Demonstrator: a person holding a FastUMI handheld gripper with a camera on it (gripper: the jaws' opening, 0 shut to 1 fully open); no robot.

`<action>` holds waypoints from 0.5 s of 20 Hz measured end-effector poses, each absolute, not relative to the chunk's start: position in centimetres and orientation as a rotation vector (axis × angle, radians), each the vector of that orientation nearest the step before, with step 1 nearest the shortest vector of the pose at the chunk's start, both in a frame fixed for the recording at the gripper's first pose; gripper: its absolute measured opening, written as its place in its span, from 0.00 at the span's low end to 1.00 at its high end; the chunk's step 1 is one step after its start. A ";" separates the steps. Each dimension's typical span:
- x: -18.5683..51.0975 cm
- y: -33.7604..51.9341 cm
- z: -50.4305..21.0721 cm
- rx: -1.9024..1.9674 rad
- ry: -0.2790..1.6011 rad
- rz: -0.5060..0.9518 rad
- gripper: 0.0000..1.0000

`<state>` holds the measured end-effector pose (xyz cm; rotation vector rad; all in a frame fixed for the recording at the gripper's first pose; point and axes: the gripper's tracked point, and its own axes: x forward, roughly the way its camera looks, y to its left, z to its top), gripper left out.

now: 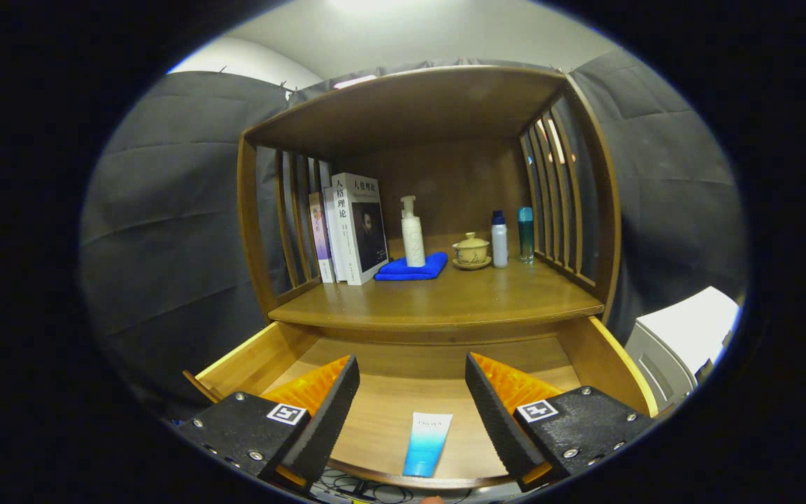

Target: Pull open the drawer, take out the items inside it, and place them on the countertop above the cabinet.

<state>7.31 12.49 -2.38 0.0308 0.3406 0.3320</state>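
The gripper (pixel 411 381) is positioned over the open drawer (pixel 256 360), its two fingers spread wide apart and gripping nothing. Between the fingers, near the drawer's front edge, a squeeze tube (pixel 427 443) lies flat on the drawer floor, white at its far end and shading to blue at its near end. Neither finger touches the tube. The drawer is pulled out toward the camera; its left and right side walls are visible, and the wooden floor around the tube is bare as far as the fingers permit inspection.

Directly beyond the drawer runs the countertop (pixel 438 301) of the wooden cabinet, enclosed by slatted sides and a top shelf. On the far left of the countertop stand several books (pixel 347 227), upright and leaning slightly against one another. To their right lies a folded blue cloth (pixel 411 269), with a white pump bottle (pixel 413 231) standing upright on it. Further right sits a small lidded cup on a saucer (pixel 471 250), then a white bottle with a blue cap (pixel 499 239), and just beside it a teal bottle (pixel 526 234) near the right-hand slats.

To the far right, outside the cabinet, is a white object (pixel 683 336), possibly an appliance; the view is too distorted to confirm.
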 end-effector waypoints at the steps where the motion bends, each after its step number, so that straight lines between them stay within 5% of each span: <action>1: 7.8 12.7 -2.5 0.028 0.357 0.343 0.94; 10: 9.6 13.7 -6.3 -0.022 0.605 0.418 0.94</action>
